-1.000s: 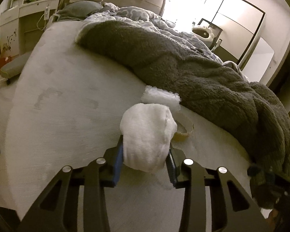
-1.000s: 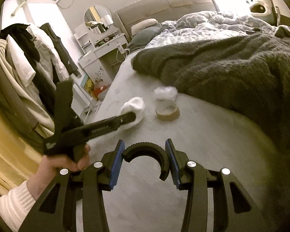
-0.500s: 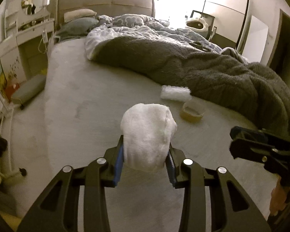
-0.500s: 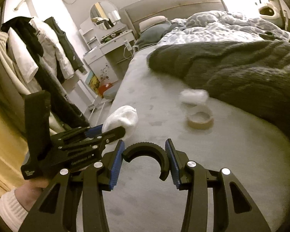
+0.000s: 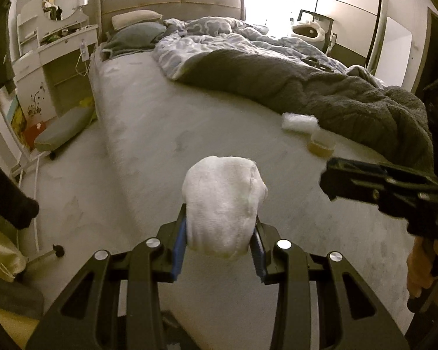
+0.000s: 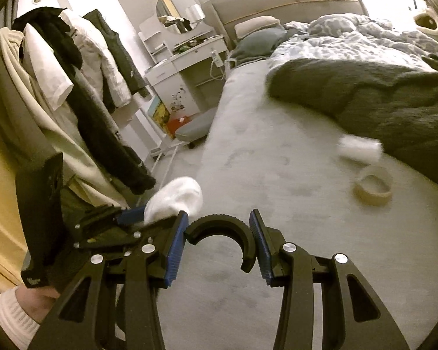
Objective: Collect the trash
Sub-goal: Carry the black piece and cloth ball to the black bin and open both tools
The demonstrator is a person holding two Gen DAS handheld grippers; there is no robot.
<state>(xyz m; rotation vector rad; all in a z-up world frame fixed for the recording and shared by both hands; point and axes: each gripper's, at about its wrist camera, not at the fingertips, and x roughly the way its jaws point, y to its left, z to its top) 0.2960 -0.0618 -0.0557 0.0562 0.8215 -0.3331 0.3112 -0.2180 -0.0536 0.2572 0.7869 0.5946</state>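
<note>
the white wad (image 5: 223, 204), a rolled cloth-like bundle, sits clamped between the left gripper's (image 5: 220, 252) jaws, its long axis running forward along the fingers, rounded end pointing away toward the bed (image 5: 189, 122). it hangs above the bed's near edge, touching nothing but the blue pads. in the right wrist view the same wad (image 6: 176, 197) shows at the left, off the bed's side edge, over the floor. the right gripper (image 6: 219, 246) has its jaws closed on a black c-shaped clip (image 6: 220, 229), its open side facing back toward the camera, arch pointing forward. farther out on the bed, near the edge of the grey blanket (image 5: 335, 96), lie a second white wad (image 5: 299, 122) and, just beside it, a tape ring (image 6: 372, 188) lying flat. beyond the bed's side stand a dresser (image 6: 187, 70) and hanging clothes (image 6: 73, 87).
</note>
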